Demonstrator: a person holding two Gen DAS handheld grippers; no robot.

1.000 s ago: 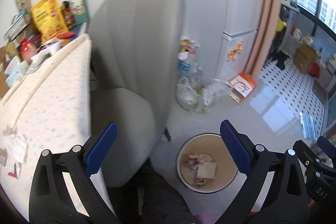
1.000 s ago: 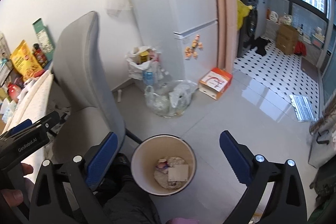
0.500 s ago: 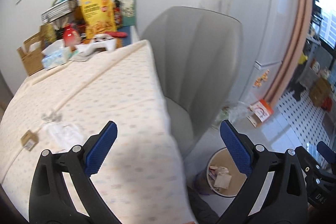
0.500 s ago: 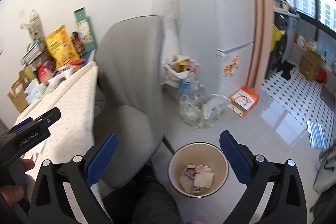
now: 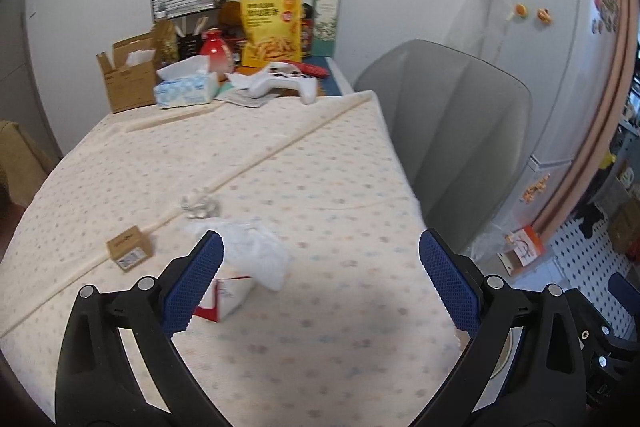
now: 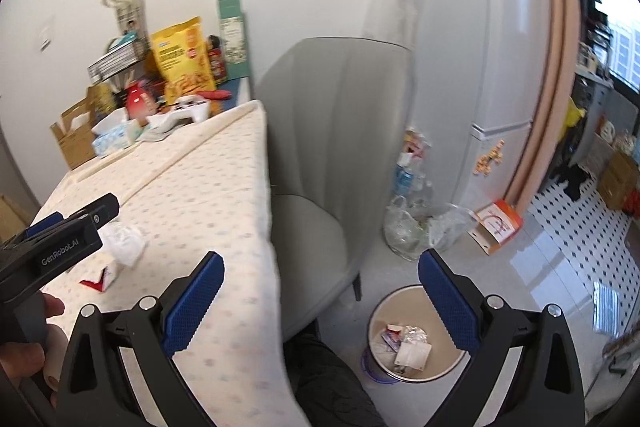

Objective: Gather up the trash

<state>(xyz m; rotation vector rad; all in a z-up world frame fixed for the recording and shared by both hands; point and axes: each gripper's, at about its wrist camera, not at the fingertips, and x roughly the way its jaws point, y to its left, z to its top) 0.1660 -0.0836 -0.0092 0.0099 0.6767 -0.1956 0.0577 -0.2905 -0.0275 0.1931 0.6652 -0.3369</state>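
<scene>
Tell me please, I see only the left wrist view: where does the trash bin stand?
Observer: The trash bin stands on the floor, beside the grey chair, to the right of the table.
Operator: Is it empty?
Observer: No, papers and wrappers lie at its bottom.
Operator: Does the right gripper hold something?
Observer: No, the right gripper is open and holds nothing.
</scene>
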